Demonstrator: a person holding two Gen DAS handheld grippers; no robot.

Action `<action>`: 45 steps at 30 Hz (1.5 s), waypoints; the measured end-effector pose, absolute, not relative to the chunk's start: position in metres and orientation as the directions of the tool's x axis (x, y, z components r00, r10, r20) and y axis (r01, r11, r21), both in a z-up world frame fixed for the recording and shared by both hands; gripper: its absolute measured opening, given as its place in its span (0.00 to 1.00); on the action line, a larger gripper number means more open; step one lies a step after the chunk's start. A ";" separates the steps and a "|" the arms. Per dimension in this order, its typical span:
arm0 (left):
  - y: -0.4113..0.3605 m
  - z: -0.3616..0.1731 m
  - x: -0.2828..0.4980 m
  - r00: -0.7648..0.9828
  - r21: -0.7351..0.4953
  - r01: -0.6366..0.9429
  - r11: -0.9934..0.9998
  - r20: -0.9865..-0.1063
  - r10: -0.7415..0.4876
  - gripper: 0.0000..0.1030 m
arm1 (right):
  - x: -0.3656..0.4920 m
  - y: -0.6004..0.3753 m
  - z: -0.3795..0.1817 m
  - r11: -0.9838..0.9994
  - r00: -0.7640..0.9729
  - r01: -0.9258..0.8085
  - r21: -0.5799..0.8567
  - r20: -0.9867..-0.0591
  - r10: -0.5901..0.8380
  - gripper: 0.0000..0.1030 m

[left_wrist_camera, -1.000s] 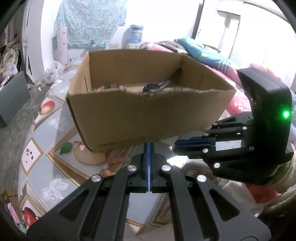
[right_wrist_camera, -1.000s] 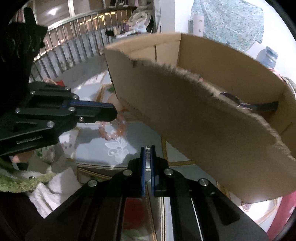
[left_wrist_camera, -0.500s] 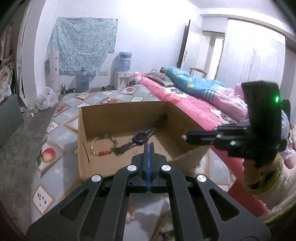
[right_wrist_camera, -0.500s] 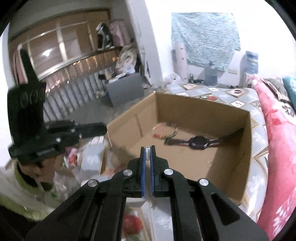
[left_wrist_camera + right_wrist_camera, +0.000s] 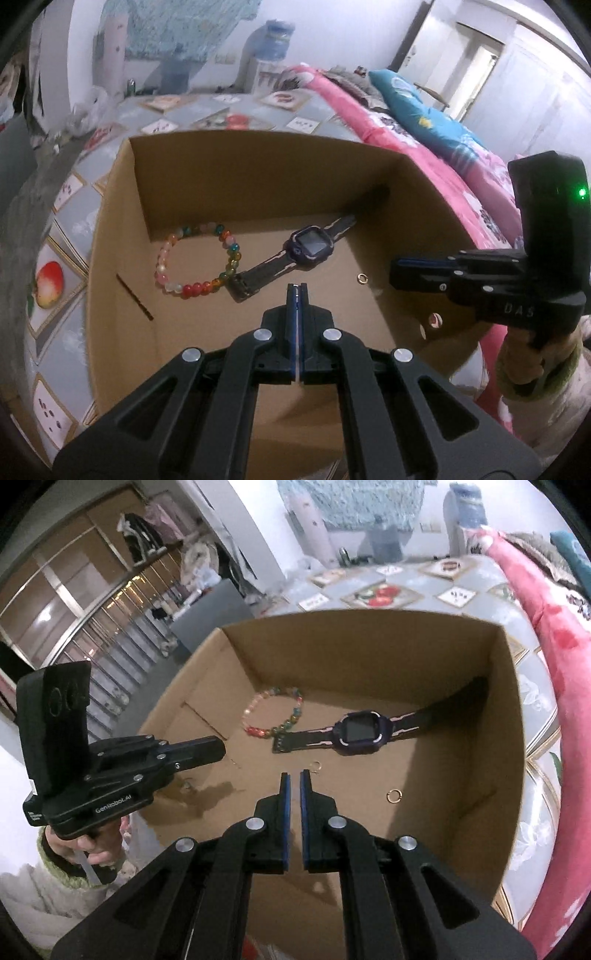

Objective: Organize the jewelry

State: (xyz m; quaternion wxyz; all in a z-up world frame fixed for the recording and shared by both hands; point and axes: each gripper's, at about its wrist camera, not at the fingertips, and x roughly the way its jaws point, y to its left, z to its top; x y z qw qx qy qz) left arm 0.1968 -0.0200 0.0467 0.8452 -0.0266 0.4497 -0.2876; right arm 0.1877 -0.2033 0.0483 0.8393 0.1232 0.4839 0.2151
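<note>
An open cardboard box (image 5: 122, 229) (image 5: 509, 716) holds a coloured bead bracelet (image 5: 232, 254) (image 5: 291, 716), a dark purple watch (image 5: 312, 245) (image 5: 360, 731) and small gold rings (image 5: 363, 278) (image 5: 394, 795) (image 5: 316, 765). My left gripper (image 5: 297, 291) is shut and empty, above the box's near side. It shows at the left of the right wrist view (image 5: 218, 747). My right gripper (image 5: 293, 775) has its jaws slightly apart, empty, over the box floor near a ring. It shows at the right of the left wrist view (image 5: 397, 271).
The box stands on a fruit-patterned table cover (image 5: 51, 280) (image 5: 384, 590). A pink bed (image 5: 436, 155) (image 5: 554, 635) with a teal pillow (image 5: 417, 107) lies to the right. A water jug (image 5: 273, 40) stands at the far wall. Railings (image 5: 122, 627) lie left.
Both grippers rose from beside the box's outer wall to above its open top and now look down inside. The right gripper's jaws have parted slightly.
</note>
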 end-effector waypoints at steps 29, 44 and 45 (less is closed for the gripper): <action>0.009 0.095 0.063 0.566 -0.212 0.633 0.744 -0.529 -0.632 0.14 | 0.035 -0.238 0.107 0.847 0.706 -0.390 0.363 -0.473 0.527 0.16; -0.047 -0.003 0.042 0.471 -0.076 0.656 0.751 -0.736 -0.486 0.14 | 0.027 -0.214 -0.014 0.834 0.547 -0.199 0.515 -0.647 0.531 0.16; -0.050 -0.007 0.042 0.467 -0.071 0.658 0.749 -0.742 -0.481 0.14 | 0.027 -0.212 -0.016 0.830 0.543 -0.201 0.520 -0.646 0.536 0.16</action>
